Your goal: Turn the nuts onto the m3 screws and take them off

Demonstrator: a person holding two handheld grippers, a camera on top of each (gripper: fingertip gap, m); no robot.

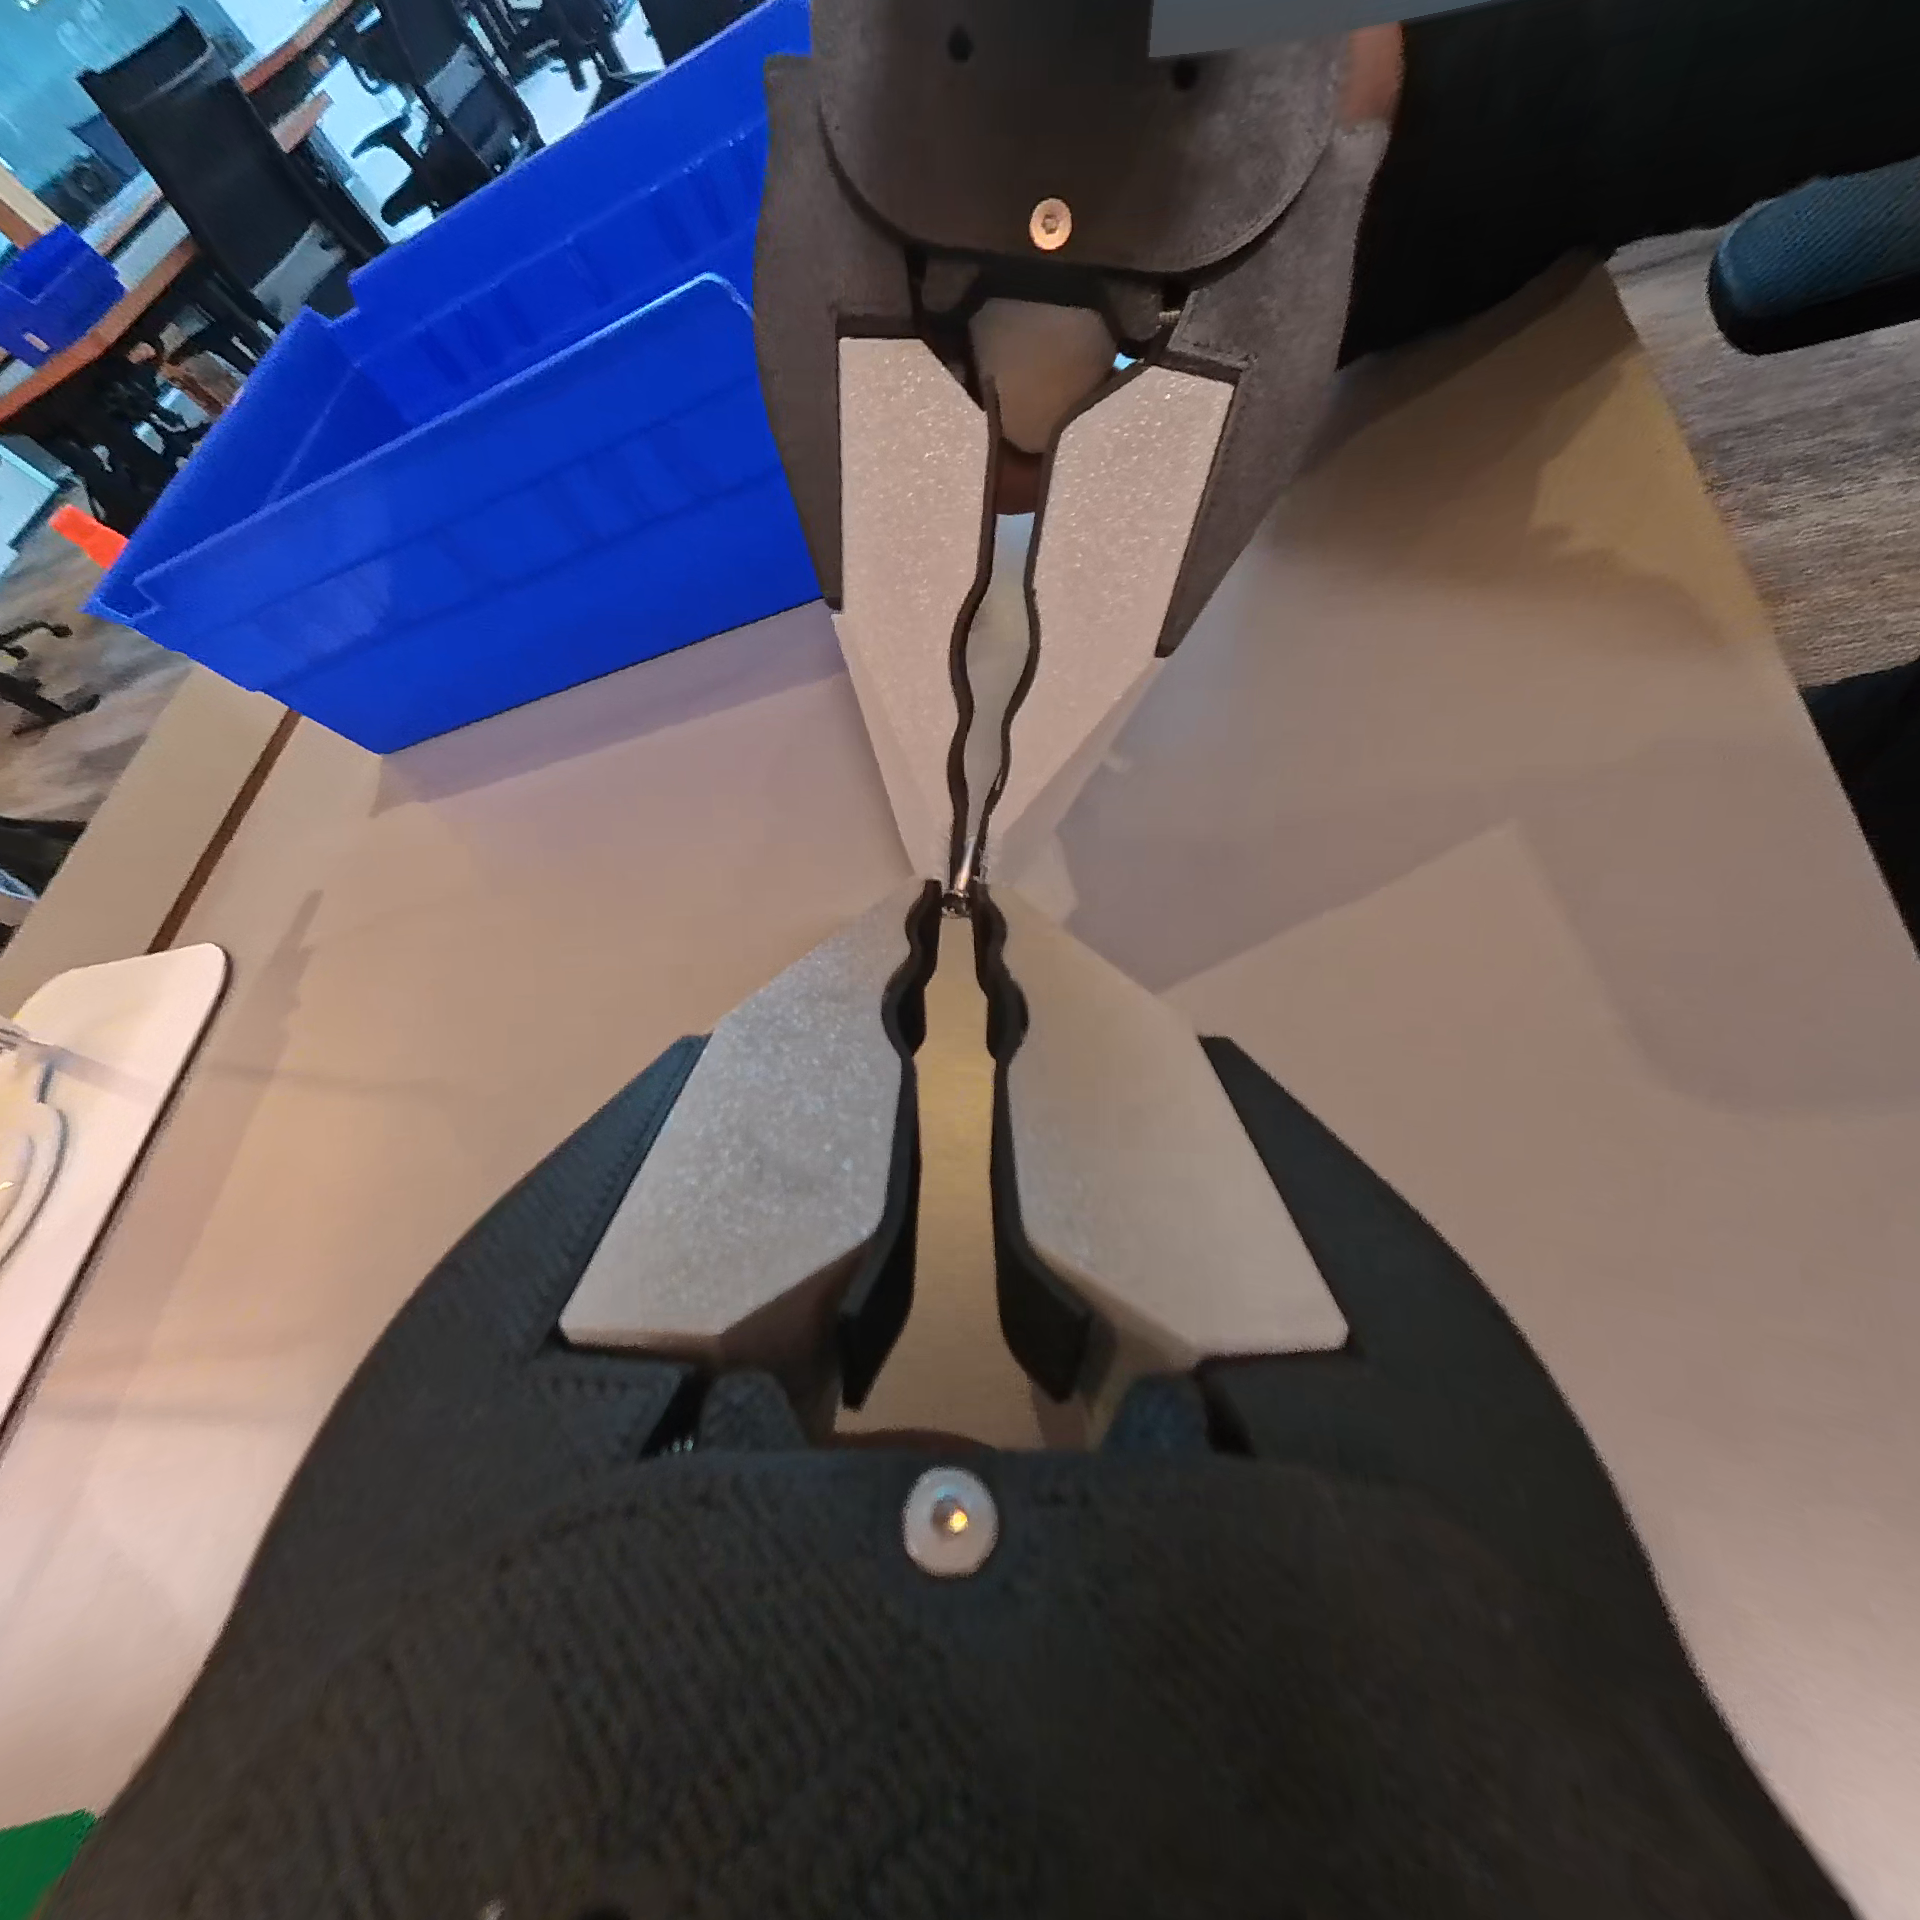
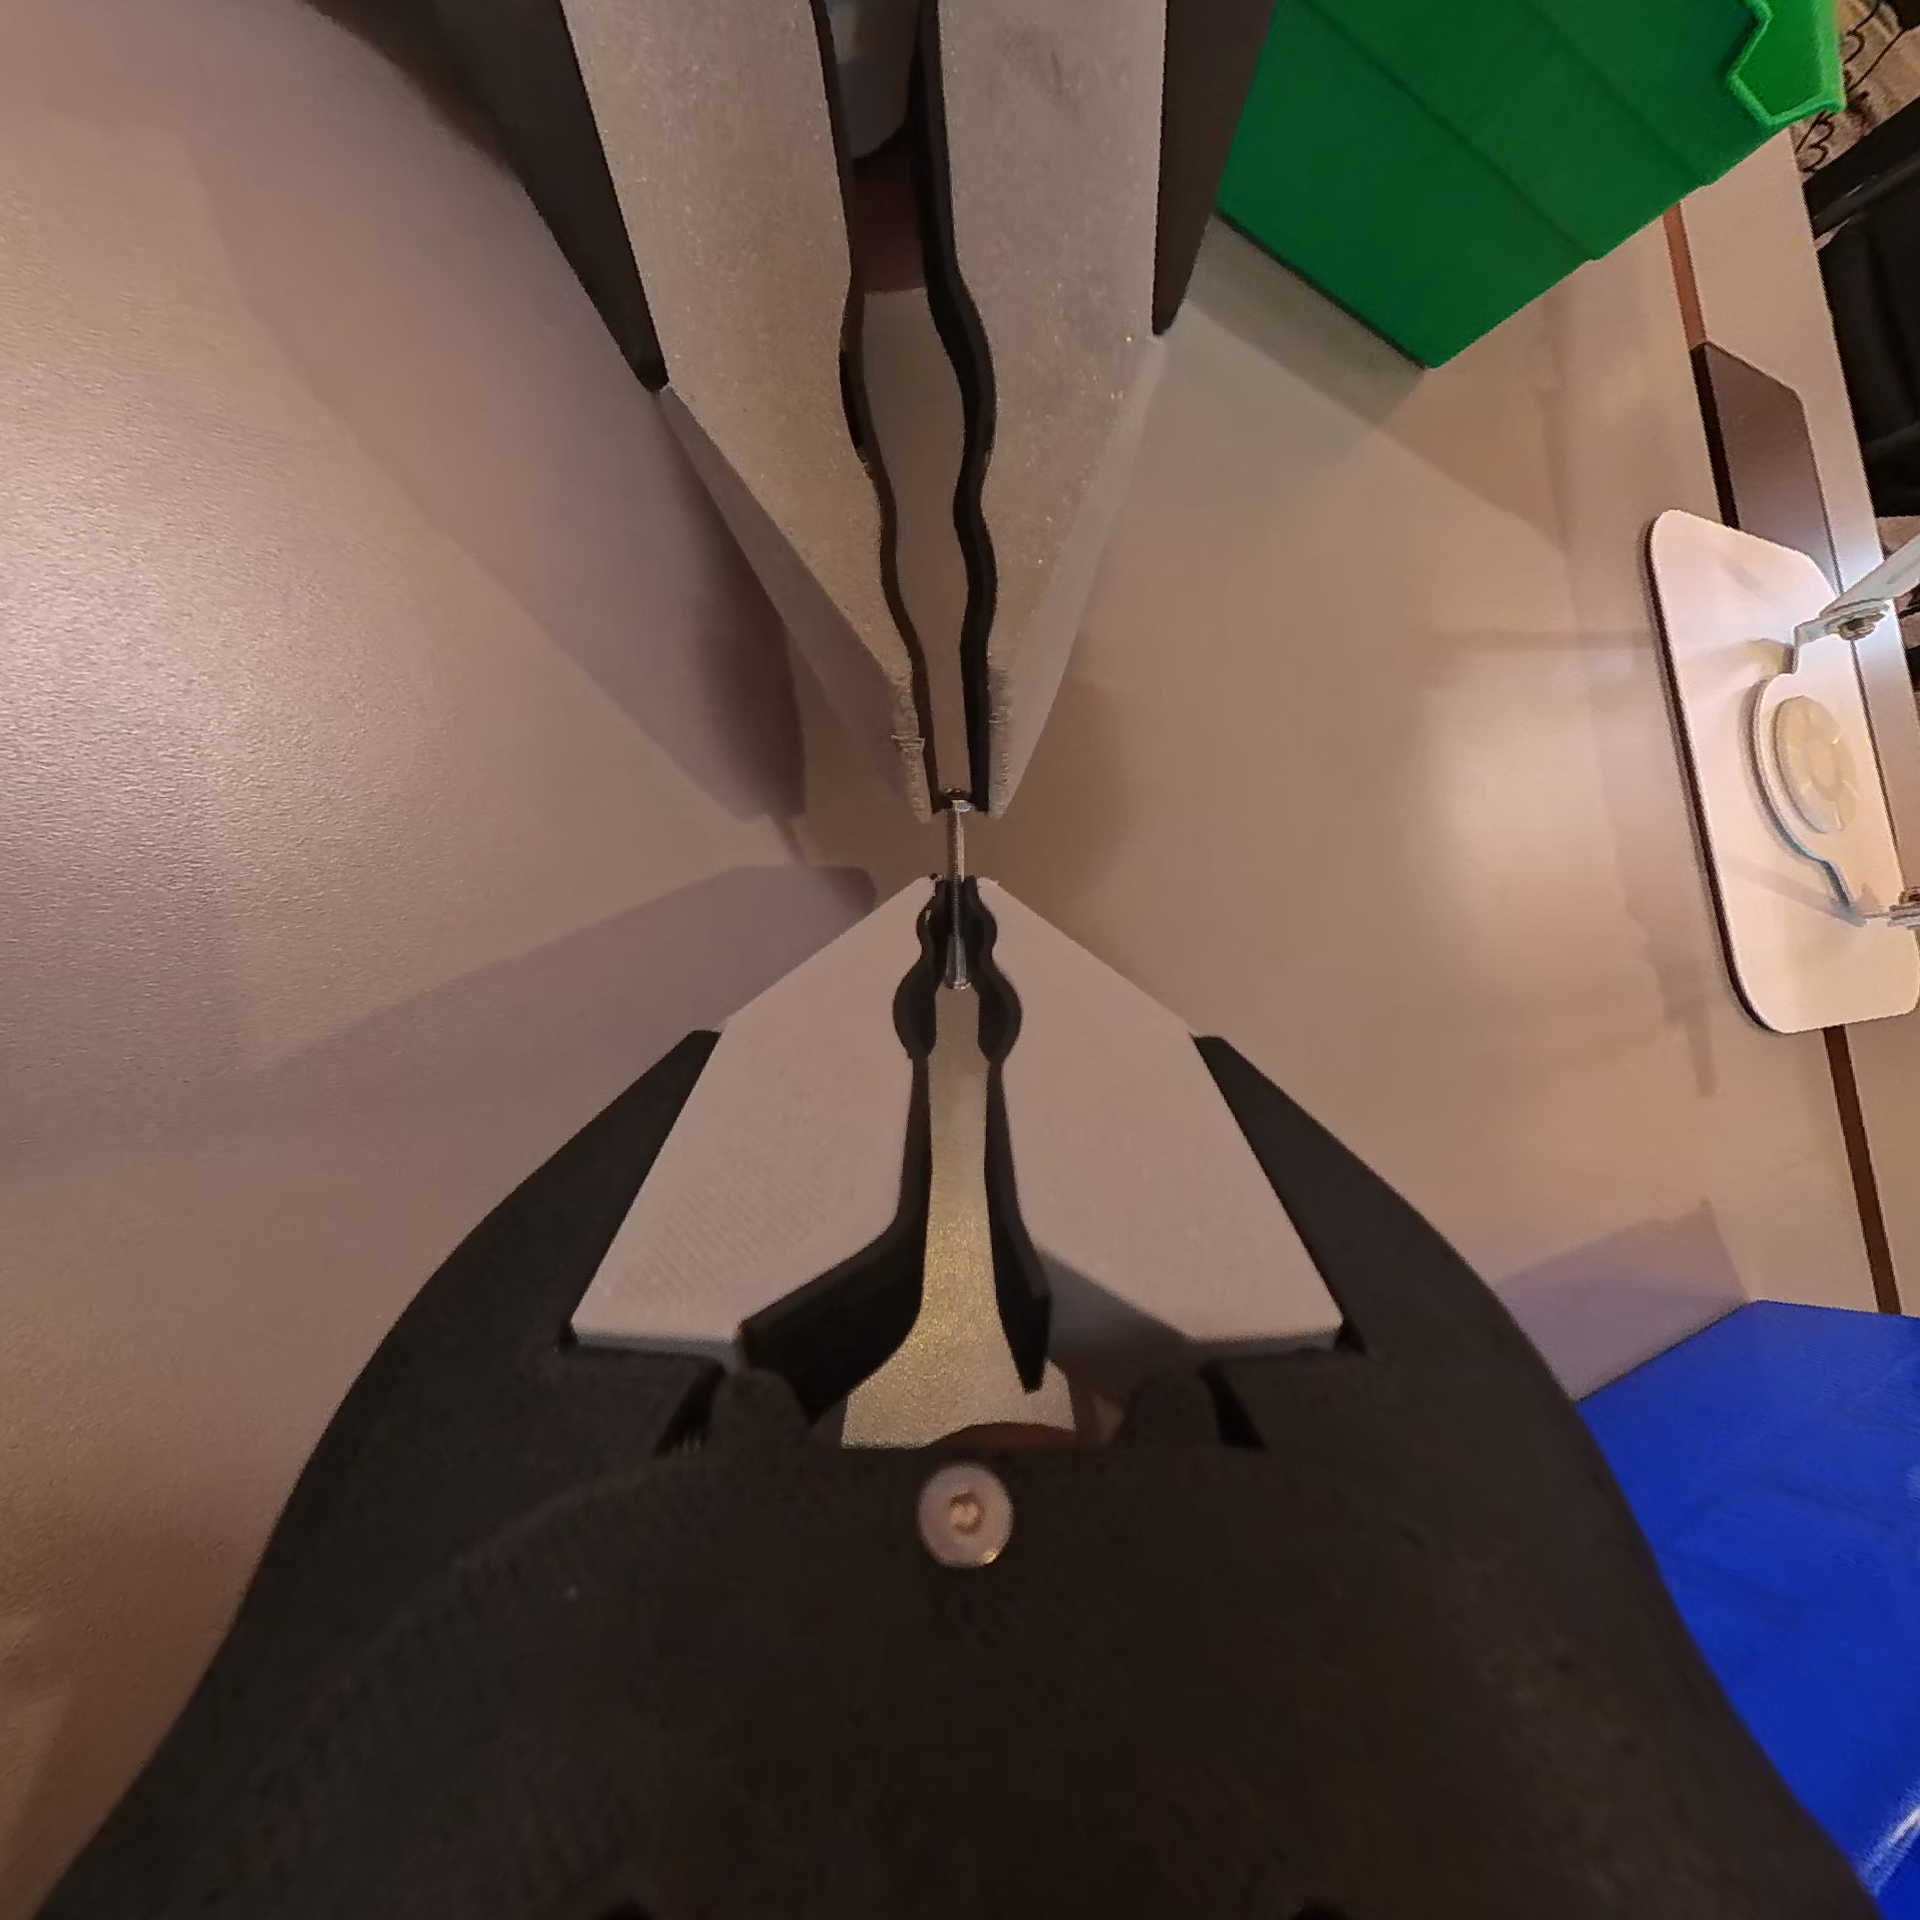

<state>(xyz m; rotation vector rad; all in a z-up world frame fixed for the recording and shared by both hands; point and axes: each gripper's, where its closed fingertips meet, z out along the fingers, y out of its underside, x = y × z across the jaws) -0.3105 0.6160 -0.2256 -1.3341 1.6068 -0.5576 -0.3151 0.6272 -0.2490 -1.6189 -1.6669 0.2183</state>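
In the left wrist view my left gripper (image 1: 956, 906) is shut on a small silver nut (image 1: 957, 908) at its fingertips. My right gripper (image 1: 968, 854) comes in from the top, tip to tip with it, shut on a thin m3 screw (image 1: 966, 864). In the right wrist view my right gripper (image 2: 956, 891) pinches the screw (image 2: 956, 940). The screw's bare end sticks out forward into the nut (image 2: 958, 803), which the left gripper (image 2: 956, 795) holds from above. Both grippers hover over the table.
A blue bin (image 1: 468, 468) stands on the tan table (image 1: 1455, 935) at the back left and shows at the lower right of the right wrist view (image 2: 1766, 1558). A green bin (image 2: 1507, 156) and a white board with a fixture (image 2: 1714, 790) also stand there. My two grippers' fingertips are within a few centimetres of each other.
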